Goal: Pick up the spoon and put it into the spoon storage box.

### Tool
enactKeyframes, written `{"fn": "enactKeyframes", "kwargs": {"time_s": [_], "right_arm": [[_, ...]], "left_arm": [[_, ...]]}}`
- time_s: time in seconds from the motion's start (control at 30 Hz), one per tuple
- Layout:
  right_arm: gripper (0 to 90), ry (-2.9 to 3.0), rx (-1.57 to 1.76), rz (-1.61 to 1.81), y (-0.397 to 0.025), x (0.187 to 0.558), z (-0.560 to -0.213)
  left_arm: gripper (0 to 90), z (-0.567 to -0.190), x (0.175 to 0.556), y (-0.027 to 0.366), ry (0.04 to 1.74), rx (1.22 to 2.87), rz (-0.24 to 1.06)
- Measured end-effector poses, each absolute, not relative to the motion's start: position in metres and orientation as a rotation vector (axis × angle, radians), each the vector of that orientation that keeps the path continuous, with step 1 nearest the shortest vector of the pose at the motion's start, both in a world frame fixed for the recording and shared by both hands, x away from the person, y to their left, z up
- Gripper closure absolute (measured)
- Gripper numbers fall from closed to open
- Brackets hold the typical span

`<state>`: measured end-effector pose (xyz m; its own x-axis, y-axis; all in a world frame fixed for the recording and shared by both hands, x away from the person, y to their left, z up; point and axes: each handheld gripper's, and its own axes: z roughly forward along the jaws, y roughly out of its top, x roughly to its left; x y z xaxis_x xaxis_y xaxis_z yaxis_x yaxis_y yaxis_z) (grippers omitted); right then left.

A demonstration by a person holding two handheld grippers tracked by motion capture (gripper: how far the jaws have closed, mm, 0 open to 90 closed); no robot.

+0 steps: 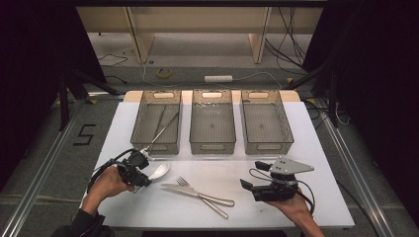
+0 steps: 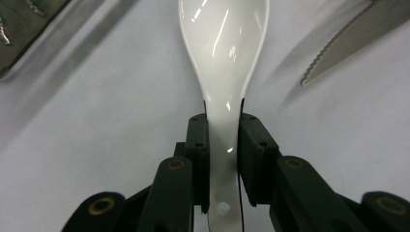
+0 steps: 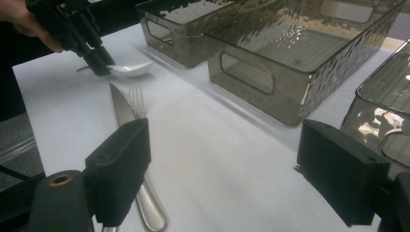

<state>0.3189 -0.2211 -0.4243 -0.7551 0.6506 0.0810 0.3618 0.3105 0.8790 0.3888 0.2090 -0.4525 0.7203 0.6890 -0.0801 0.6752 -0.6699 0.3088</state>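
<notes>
A white ceramic spoon [image 1: 159,171] [image 2: 223,63] [image 3: 129,68] lies on the white table, bowl pointing away from my left gripper [image 1: 140,176] [image 2: 223,145] [image 3: 103,68], which is shut on its handle. A steel knife [image 1: 192,192] [image 3: 126,125] and a steel fork [image 1: 202,196] [image 3: 138,102] lie crossed in the middle of the table's front part. The knife's serrated tip [image 2: 348,41] shows to the right of the spoon in the left gripper view. My right gripper [image 1: 249,188] [image 3: 222,174] hovers open near the front right, with nothing between its jaws.
Three smoky clear plastic bins stand in a row at the back: left [image 1: 156,123], middle [image 1: 212,122] [image 3: 290,53], right [image 1: 267,121] [image 3: 387,111]. A long thin metal utensil [image 1: 163,127] leans in the left bin. The table's front edge [image 1: 217,227] is close to both hands.
</notes>
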Motion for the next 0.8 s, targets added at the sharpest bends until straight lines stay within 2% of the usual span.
{"fn": "enactKeyframes", "kwargs": {"time_s": [0.1,0.57,0.8], "right_arm": [[20.4,2.292,0.915,1.420,-0.221,0.319,-0.424],[20.4,2.290,0.919,1.421,-0.221,0.319,-0.424],[20.4,2.290,0.921,1.423,-0.222,0.320,-0.424]], "left_arm": [[75.3,-0.449,0.390,0.212,1.101,2.552,0.032],[75.6,-0.419,0.386,0.202,1.041,2.380,0.012],[75.7,-0.405,0.392,0.193,1.055,2.279,0.054]]}}
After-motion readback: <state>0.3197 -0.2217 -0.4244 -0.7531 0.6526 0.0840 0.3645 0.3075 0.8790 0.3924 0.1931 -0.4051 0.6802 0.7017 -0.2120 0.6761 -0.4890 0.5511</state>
